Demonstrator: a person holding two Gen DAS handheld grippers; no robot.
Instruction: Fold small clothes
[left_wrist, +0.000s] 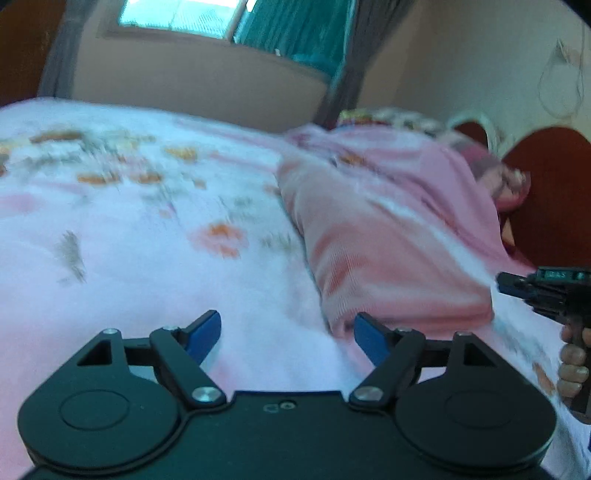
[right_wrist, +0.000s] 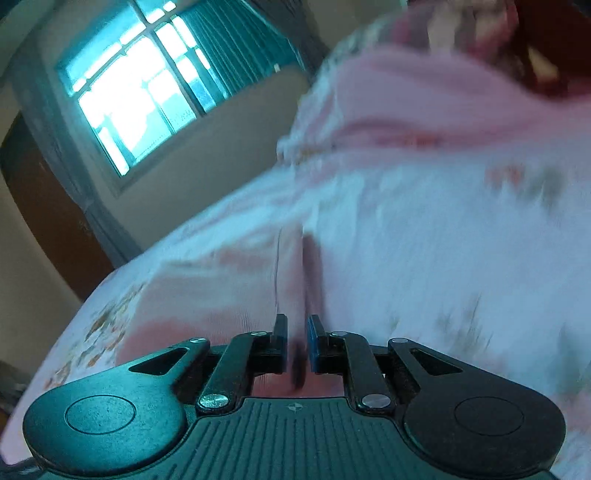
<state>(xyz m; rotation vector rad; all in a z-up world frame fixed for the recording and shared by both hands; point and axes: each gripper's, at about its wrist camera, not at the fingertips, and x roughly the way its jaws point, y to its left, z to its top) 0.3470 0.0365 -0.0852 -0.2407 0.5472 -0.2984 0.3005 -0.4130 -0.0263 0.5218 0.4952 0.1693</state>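
A pink ribbed garment (left_wrist: 388, 236) lies stretched along the bed, from close to me toward the headboard. My left gripper (left_wrist: 287, 332) hovers open just before its near end; the right blue fingertip (left_wrist: 369, 338) is beside the cloth's edge and nothing lies between the jaws. At the right edge of the left wrist view a hand (left_wrist: 574, 365) holds my right gripper (left_wrist: 502, 282) against the garment's side. In the right wrist view the right gripper (right_wrist: 296, 332) is nearly closed, with a raised fold of the pink garment (right_wrist: 291, 280) pinched between its pads. The picture is blurred.
The bed wears a pale pink sheet with orange flowers (left_wrist: 129, 240). A dark red headboard (left_wrist: 554, 206) and a flowered pillow (left_wrist: 391, 116) lie beyond the garment. A window with a teal curtain (right_wrist: 136, 96) is in the far wall.
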